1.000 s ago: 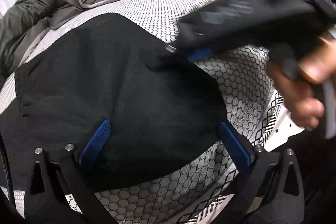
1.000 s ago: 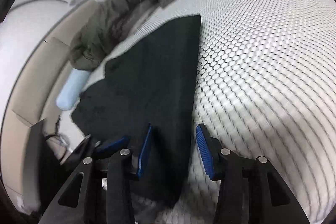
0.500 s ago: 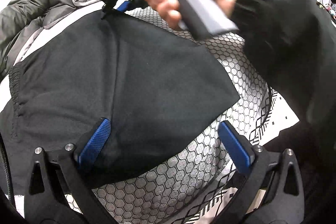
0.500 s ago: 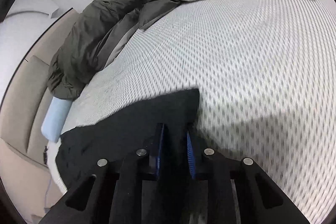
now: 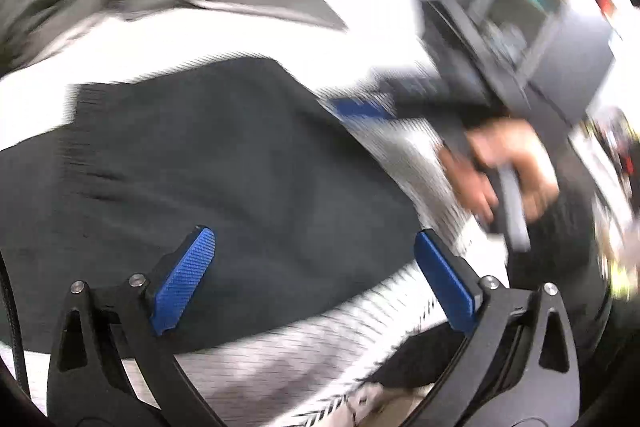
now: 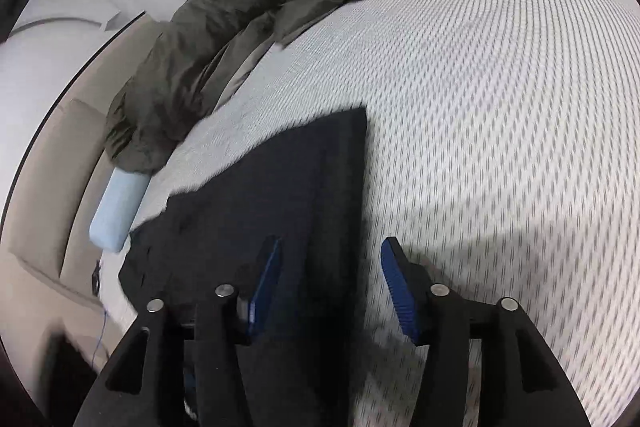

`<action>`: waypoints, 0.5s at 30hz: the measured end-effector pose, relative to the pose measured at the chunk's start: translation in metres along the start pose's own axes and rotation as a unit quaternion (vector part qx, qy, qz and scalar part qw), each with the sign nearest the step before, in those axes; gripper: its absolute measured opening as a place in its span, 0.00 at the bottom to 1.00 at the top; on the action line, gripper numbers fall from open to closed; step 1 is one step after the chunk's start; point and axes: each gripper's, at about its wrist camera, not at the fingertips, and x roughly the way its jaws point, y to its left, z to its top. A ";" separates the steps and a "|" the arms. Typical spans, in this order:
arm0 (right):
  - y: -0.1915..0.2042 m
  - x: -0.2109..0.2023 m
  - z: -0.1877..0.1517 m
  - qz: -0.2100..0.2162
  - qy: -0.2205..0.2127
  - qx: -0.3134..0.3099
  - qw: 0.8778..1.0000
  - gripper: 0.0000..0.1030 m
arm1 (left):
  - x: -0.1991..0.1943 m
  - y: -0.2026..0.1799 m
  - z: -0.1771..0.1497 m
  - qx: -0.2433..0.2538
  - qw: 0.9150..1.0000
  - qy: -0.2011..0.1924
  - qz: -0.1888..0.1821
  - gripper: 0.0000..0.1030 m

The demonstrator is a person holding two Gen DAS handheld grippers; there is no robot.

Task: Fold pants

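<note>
The black pants lie folded flat on the patterned bed cover. My left gripper is open and empty, its blue pads just above the near edge of the pants. In the right wrist view the pants show a straight right edge and a far corner. My right gripper is open and empty, its jaws either side of that right edge. The right gripper also shows in the left wrist view, blurred, at the far right side of the pants, held by a hand.
A grey-green quilt is bunched along the far and left side of the bed. A light blue pillow lies by the beige headboard. Dark furniture stands beyond the bed's right edge.
My right gripper was shut on the far corner of the pants half a second ago; it has opened, let go and pulled back. The left view has swung and is blurred.
</note>
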 end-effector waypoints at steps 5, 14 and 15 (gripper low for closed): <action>0.006 -0.001 -0.033 0.003 0.029 -0.030 0.999 0.57 | -0.028 0.082 0.038 -0.062 0.991 -0.060 0.106 0.97; 0.017 0.010 -0.042 0.007 0.068 -0.084 0.994 0.64 | 0.039 0.183 0.085 -0.122 0.986 0.019 0.111 0.81; 0.019 0.011 -0.043 0.008 0.069 -0.089 0.994 0.65 | 0.045 0.182 0.087 -0.115 0.987 0.031 0.108 0.69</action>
